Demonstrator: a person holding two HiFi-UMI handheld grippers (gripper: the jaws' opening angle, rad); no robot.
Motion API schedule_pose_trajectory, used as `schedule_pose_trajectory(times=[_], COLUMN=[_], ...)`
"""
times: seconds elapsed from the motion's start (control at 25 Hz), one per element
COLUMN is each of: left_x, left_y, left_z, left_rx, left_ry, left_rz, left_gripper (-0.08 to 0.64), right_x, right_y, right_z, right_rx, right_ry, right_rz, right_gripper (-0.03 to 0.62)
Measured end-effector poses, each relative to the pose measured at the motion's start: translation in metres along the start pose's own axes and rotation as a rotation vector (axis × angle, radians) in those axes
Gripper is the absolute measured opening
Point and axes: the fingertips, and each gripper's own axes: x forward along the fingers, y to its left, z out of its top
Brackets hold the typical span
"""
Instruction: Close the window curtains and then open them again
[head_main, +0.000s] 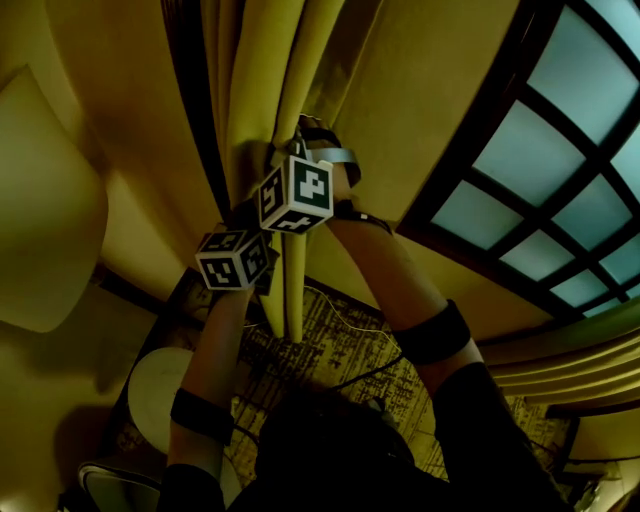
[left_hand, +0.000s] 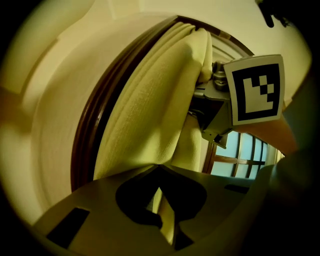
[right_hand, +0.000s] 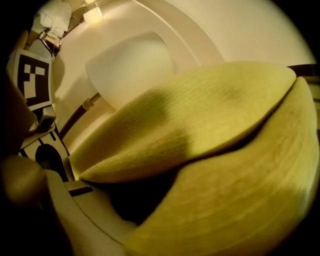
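I have the left gripper (left_hand: 159, 167) and the right gripper (head_main: 284, 160) both clenched on the bunched curtain (head_main: 258, 90), just beside each other, at the window's (head_main: 560, 170) left edge. The panes to the right are uncovered.

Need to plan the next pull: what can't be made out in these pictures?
- Curtain top and rail: head view, cut off by the upper edge.
- Window far side: head view, cut off at right; left gripper view, behind the marker cube.
- Pale round thing: head view, too dark to name.
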Motion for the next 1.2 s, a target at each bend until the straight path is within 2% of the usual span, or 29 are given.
schedule_pose_trajectory(times=[0.28, 0.44, 0.56, 0.72, 0.8, 0.92, 1.16, 1.2], left_x=[0.017, 0.022, 0.021, 0.016, 0.013, 0.002, -0.025, -0.027], left_y=[-0.024, -0.045, -0.073, -0.118, -0.137, -0.174, -0.263, -0.28], left_z=[-0.017, -0.024, -0.034, -0.051, -0.064, -0.087, -0.133, -0.143], left_rx=[0.027, 0.036, 0.06, 0.095, 0.109, 0.131, 0.145, 0.146], left_ry=[0.03, 0.032, 0.043, 0.046, 0.04, 0.049, 0.082, 0.09], left_rz=[-0.066, -0.077, -0.077, -0.054, -0.031, -0.002, 0.02, 0.015], left_gripper=[0.002, 0.002, 0.002, 0.002, 0.002, 0.002, 0.002, 0.002], right_x=[-0.027, -0.061, -0.099, -0.166, -0.202, -0.257, -0.387, -0.412], right_y=[-0.009, -0.014, -0.019, -0.026, -0.025, -0.003, 0.038, 0.044], right_z=[-0.047, -0.076, -0.101, -0.132, -0.149, -0.181, -0.251, -0.265], right_rx=[0.08, 0.138, 0.223, 0.381, 0.419, 0.437, 0.589, 0.618], right_ry=[0.073, 0.096, 0.092, 0.037, 0.019, 0.032, 0.087, 0.103], right_rz=[-0.056, -0.072, -0.091, -0.132, -0.139, -0.105, -0.073, -0.073], right_gripper=[0.076, 0.194, 0.242, 0.259, 0.261, 0.261, 0.255, 0.237])
